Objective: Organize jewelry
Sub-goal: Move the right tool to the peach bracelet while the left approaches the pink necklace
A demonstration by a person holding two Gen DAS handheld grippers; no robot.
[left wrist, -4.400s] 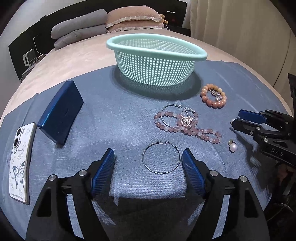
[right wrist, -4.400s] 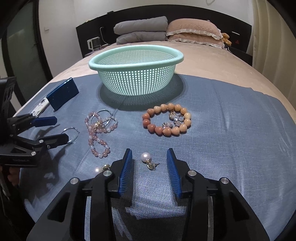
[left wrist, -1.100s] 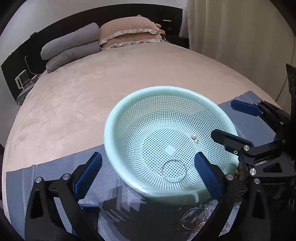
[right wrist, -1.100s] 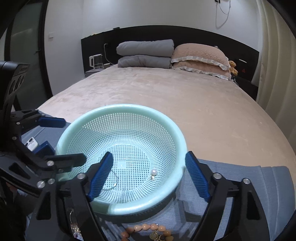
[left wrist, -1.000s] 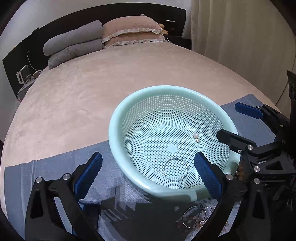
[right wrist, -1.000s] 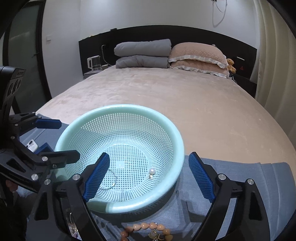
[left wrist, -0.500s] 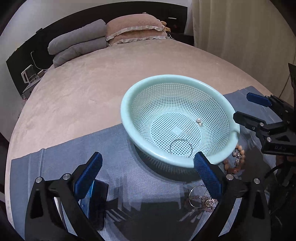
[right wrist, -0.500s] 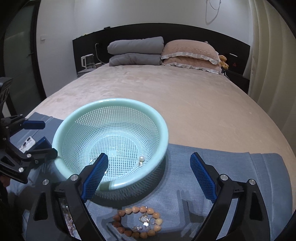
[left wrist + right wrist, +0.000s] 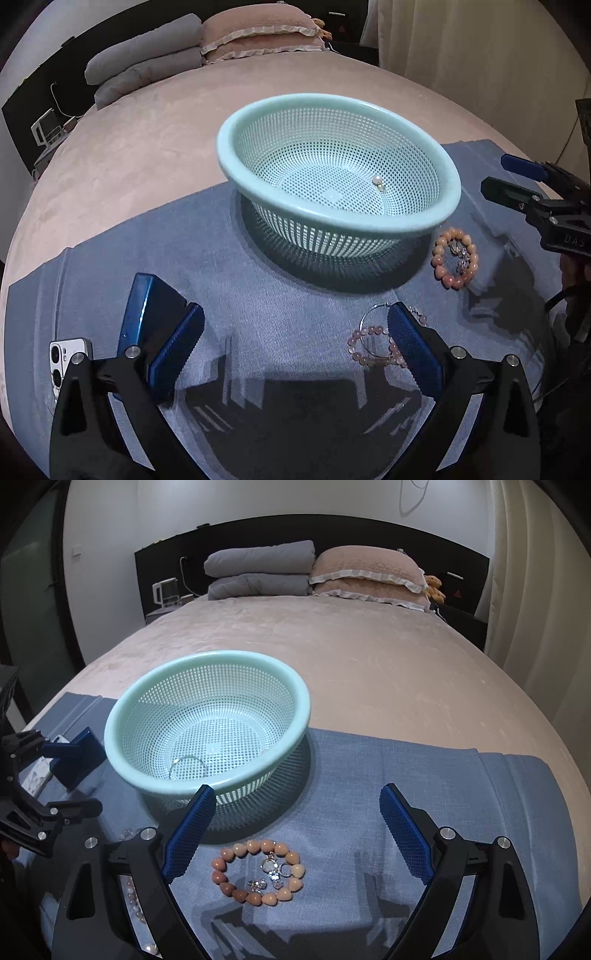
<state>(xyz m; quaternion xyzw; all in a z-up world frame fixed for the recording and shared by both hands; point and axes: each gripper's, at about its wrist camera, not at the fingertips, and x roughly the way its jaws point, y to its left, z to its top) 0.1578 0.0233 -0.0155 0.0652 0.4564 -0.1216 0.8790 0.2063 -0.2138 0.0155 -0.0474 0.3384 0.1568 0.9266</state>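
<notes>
Covering the near end of the bed (image 9: 369, 657), one blue cloth (image 9: 280, 295) carries everything. One mint basket (image 9: 332, 221) stands upright on it, mouth up, holding one thin hoop (image 9: 188, 766) lying flat and one pearl earring (image 9: 378, 181). Left of the basket lies one blue case (image 9: 142, 314), its long axis running away from the camera, with one phone (image 9: 66, 356) beside it. On the cloth in front of the basket lie two bead bracelets: an orange one (image 9: 258, 871) in a flat ring around small charms, and a pink one (image 9: 369, 345) tangled with a second hoop. The left gripper (image 9: 295, 350) and right gripper (image 9: 297, 834) both hang spread wide apart, clamping nothing.
</notes>
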